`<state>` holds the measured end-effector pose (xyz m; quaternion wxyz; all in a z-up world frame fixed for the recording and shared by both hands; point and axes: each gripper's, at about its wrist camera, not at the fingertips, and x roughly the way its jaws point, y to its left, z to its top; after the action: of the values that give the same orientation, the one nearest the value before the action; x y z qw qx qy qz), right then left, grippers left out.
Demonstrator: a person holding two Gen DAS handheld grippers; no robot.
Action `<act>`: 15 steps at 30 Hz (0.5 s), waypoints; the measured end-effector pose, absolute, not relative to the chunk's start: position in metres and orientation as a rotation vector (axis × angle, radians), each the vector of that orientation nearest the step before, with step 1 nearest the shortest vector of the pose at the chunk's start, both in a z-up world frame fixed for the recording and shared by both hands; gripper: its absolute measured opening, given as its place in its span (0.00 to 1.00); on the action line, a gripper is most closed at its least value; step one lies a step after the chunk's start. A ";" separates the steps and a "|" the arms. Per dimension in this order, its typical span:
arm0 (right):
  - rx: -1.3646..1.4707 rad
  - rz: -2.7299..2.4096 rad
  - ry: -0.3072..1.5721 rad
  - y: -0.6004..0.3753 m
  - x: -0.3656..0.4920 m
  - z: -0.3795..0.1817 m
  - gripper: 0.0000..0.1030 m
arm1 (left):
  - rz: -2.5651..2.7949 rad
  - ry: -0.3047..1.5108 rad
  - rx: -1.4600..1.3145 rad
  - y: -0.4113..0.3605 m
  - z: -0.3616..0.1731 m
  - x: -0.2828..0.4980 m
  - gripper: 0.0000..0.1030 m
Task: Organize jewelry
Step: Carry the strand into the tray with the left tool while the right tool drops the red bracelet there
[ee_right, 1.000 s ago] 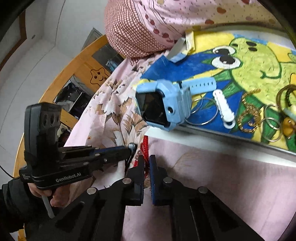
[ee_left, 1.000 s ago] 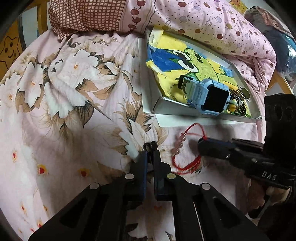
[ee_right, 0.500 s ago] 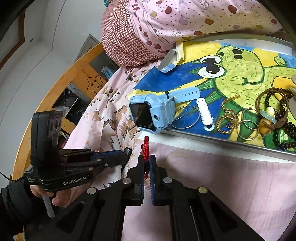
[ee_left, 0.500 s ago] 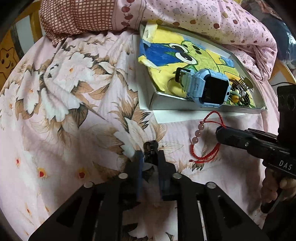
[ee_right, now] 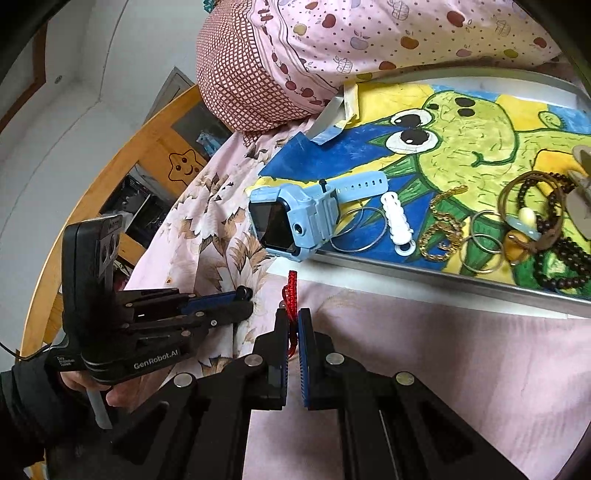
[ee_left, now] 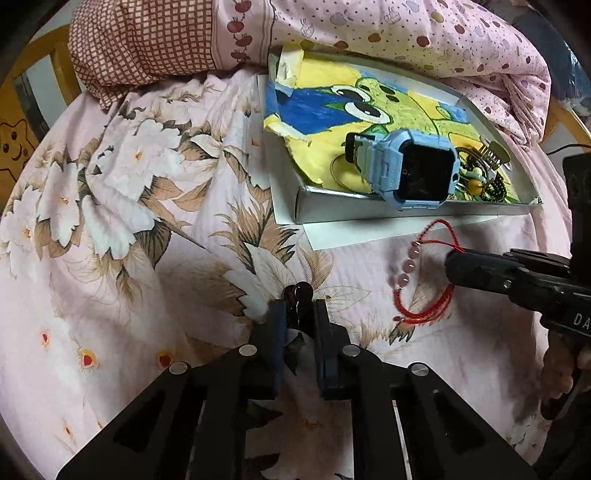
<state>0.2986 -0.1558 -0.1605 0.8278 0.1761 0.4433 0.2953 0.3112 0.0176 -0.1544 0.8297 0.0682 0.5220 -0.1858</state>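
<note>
A silver tray (ee_left: 369, 208) lined with a frog drawing lies on the flowered bedsheet. It holds a blue watch (ee_left: 417, 173) on its near rim, a gold chain (ee_right: 443, 229), rings and dark bead bracelets (ee_right: 565, 266). My right gripper (ee_right: 293, 317) is shut on a red cord bracelet (ee_left: 424, 295) with pink beads, which dangles just in front of the tray. My left gripper (ee_left: 299, 314) pinches a small black piece (ee_left: 298, 295) at its tips, jaws slightly apart around it, low over the sheet to the left of the bracelet.
A checked pillow (ee_left: 147, 37) and a pink dotted quilt (ee_left: 406, 33) border the tray's far side. White paper (ee_left: 351, 232) sticks out under the tray. A wooden bed frame (ee_right: 147, 155) runs at the left. A person's hand (ee_right: 122, 391) holds the left gripper.
The left jaws stand a little wider around the black piece than a second ago. The right gripper has drawn back and up with the red bracelet, so more of the tray shows.
</note>
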 end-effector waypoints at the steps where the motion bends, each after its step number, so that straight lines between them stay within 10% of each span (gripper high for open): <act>1: 0.367 0.624 0.938 -0.158 0.295 -0.158 0.05 | -0.393 1.103 0.136 0.018 -0.152 0.310 0.10; 15: 0.348 0.465 0.733 -0.234 0.251 -0.086 0.05 | -0.514 0.824 -0.048 -0.032 -0.071 0.273 0.10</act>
<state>0.2507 -0.2342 -0.0857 0.8926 0.1675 0.3534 0.2243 0.2732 -0.0323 -0.0705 0.8841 -0.0232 0.3961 -0.2470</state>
